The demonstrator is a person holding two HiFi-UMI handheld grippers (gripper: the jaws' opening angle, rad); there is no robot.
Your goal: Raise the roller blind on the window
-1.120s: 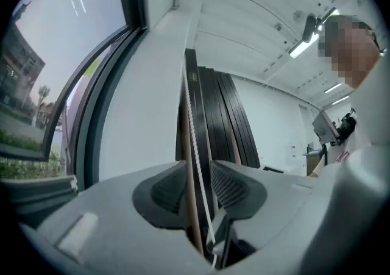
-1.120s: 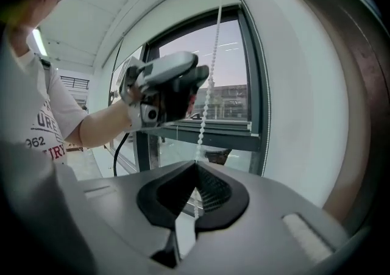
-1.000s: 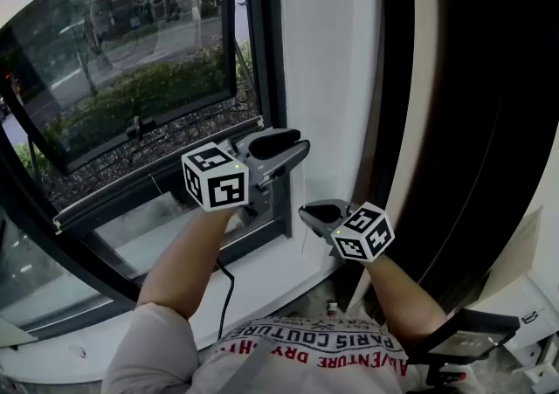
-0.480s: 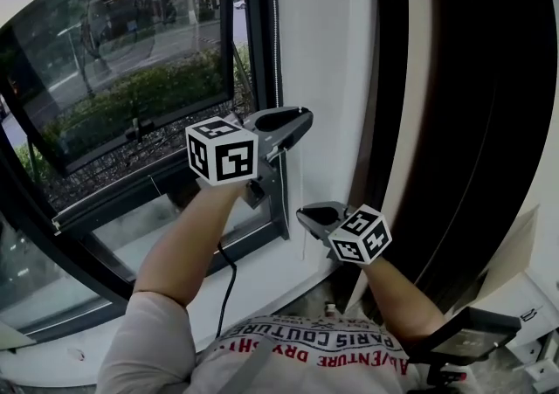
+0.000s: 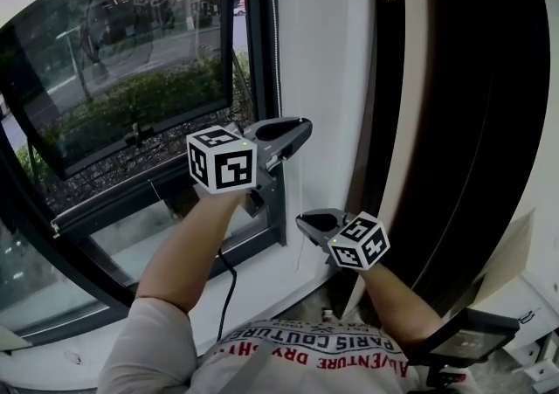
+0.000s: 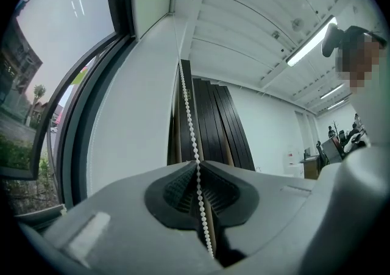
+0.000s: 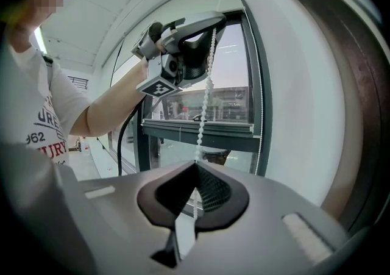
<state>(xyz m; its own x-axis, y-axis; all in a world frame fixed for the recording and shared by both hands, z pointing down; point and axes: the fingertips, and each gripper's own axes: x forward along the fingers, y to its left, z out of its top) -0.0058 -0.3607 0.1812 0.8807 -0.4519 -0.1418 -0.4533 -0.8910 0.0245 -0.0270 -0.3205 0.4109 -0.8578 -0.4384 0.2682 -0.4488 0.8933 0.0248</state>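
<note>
**Both grippers on the chain, blind out of sight**

Nearest me, the right gripper (image 5: 307, 219) has its fingers pinched together on the white bead chain (image 7: 207, 94). Up at its 12 o'clock, the left gripper (image 5: 300, 127) is closing on the same chain, with the beads threaded between its fingers. Beyond them, at 10 o'clock, the window (image 5: 131, 78) shows bare glass. The blind itself is not in view, so I'd judge the raising is under way, hand over hand, but can't tell how much is left
</note>
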